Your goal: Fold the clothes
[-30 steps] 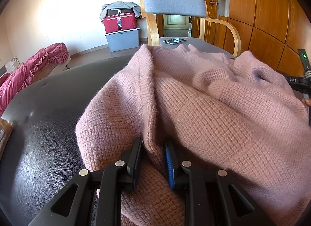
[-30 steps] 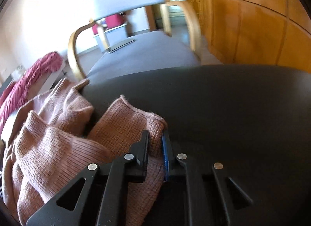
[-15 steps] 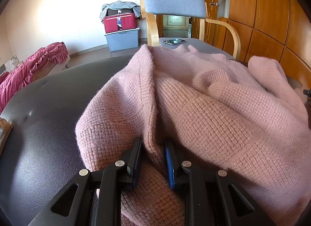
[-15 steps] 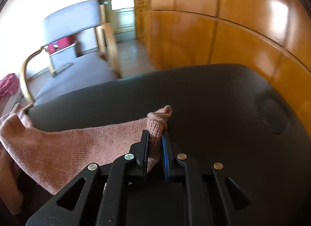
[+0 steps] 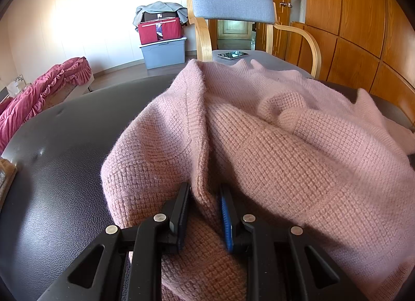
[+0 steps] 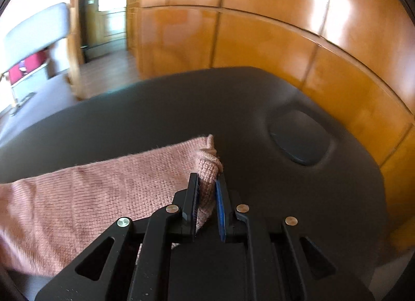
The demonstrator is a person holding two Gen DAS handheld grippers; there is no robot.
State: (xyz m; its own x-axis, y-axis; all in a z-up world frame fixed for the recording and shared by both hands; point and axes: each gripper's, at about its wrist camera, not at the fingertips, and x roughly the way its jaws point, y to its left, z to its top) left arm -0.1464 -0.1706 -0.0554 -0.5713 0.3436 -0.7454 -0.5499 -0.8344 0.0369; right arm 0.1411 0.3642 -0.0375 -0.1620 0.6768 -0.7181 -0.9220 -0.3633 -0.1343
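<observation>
- One pink knit sweater (image 5: 272,145) lies heaped on the one black padded table (image 5: 57,161), filling its near and right part in my left view.
- My left gripper (image 5: 203,207) is clenched on a raised fold at the sweater's near edge; both pads press into the knit.
- My right gripper (image 6: 207,194) is clamped on one bunched sleeve end (image 6: 207,166); the sleeve stretches away to the left over the table.
- One grey chair (image 5: 233,2) stands beyond the far edge, with one phone (image 5: 232,54) on its seat.
- One grey storage bin (image 5: 164,53) sits far left by the wall.
</observation>
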